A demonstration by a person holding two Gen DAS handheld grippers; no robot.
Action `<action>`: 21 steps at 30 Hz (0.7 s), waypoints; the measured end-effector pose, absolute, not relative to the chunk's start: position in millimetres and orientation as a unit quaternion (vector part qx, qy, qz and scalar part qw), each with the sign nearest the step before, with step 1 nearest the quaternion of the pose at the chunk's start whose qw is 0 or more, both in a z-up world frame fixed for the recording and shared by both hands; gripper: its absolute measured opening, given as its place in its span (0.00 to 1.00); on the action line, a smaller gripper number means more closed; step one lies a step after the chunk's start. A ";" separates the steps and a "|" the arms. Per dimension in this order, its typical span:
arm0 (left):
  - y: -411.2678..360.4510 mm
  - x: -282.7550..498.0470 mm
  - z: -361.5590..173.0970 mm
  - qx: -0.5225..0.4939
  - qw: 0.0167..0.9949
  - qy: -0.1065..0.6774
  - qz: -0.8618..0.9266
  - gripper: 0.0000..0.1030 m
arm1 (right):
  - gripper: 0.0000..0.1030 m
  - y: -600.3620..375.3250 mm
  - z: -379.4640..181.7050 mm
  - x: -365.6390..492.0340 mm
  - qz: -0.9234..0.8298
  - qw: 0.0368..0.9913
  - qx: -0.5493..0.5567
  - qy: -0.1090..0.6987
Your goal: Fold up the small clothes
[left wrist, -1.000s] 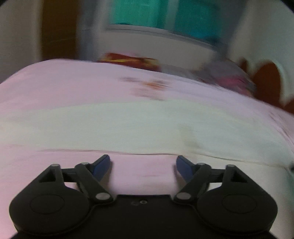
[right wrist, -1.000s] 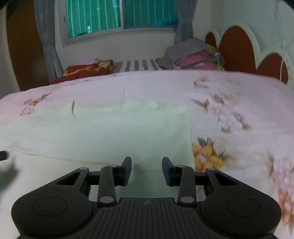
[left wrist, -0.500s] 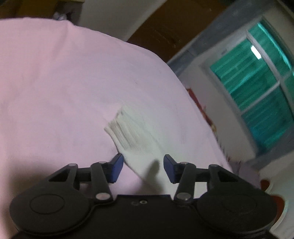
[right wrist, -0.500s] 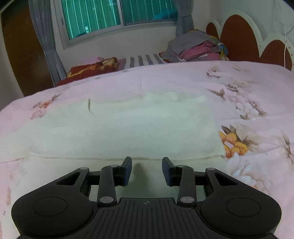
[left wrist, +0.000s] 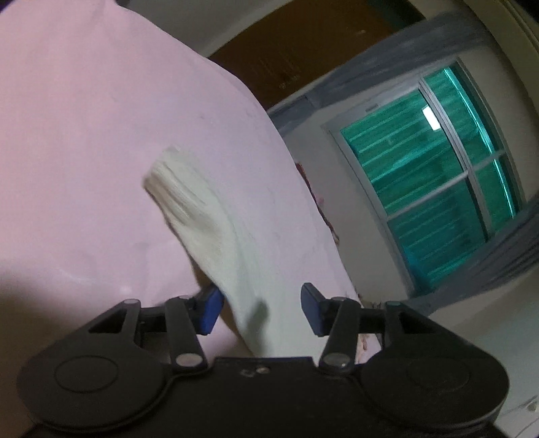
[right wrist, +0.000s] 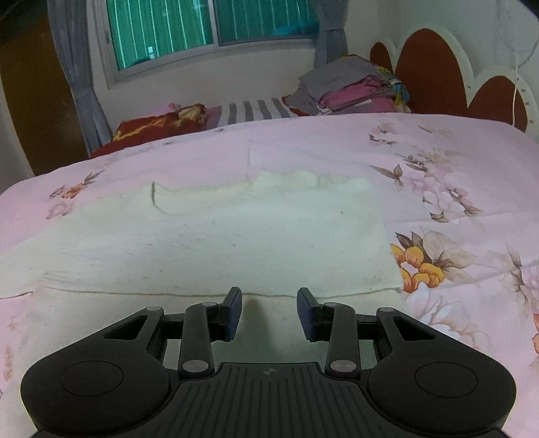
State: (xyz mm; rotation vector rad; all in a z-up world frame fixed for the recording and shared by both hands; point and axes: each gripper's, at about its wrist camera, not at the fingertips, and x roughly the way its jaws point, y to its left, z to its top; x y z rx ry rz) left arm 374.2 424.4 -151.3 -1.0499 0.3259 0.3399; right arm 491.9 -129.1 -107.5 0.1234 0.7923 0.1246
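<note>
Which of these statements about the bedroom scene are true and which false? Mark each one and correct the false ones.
1. The cream knitted garment lies spread on the pink floral bedsheet. True.
2. The right hand-held gripper is clamped on a fold of the garment. False: its jaws stand apart above the near edge, gripping nothing.
3. A pile of folded grey and pink clothes sits at the far side of the bed near the brown scalloped headboard. True.
4. The window with green blinds is fully covered by curtains. False: the grey curtains hang at its sides.
5. The garment's ribbed cuff lies ahead of the left hand-held gripper. True.
</note>
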 end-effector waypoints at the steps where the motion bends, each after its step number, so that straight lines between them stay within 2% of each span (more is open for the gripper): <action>1: 428.1 374.8 -149.8 -0.495 0.838 0.149 0.174 0.47 | 0.35 -128.3 -108.1 492.4 0.061 0.919 0.059 0.386; 5: 453.7 358.2 -145.4 -0.512 0.813 0.093 0.260 0.45 | 0.35 -126.2 -108.3 493.9 0.063 0.919 0.061 0.384; 7: 467.3 363.7 -149.3 -0.522 0.803 0.102 0.267 0.37 | 0.35 -127.8 -108.4 494.9 0.059 0.920 0.065 0.383; 9: 470.4 369.4 -146.0 -0.507 0.811 0.118 0.266 0.35 | 0.35 -130.8 -111.0 495.9 0.048 0.920 0.066 0.384; 10: 471.0 374.6 -143.2 -0.495 0.817 0.131 0.266 0.27 | 0.35 -132.5 -112.2 497.0 0.041 0.919 0.067 0.386; 11: 471.5 375.4 -142.7 -0.485 0.819 0.145 0.270 0.03 | 0.35 -135.3 -113.7 498.0 0.035 0.918 0.071 0.387; 13: 473.4 382.9 -141.5 -0.477 0.817 0.164 0.277 0.03 | 0.35 -140.0 -115.2 499.2 0.029 0.918 0.077 0.389; 16: 463.2 394.5 -125.0 -0.456 0.834 0.149 0.273 0.03 | 0.35 -145.5 -114.8 499.4 0.029 0.918 0.082 0.387; 21: 402.1 428.7 -95.0 -0.385 0.887 0.165 0.193 0.03 | 0.35 -156.0 -111.1 497.5 0.024 0.920 0.097 0.379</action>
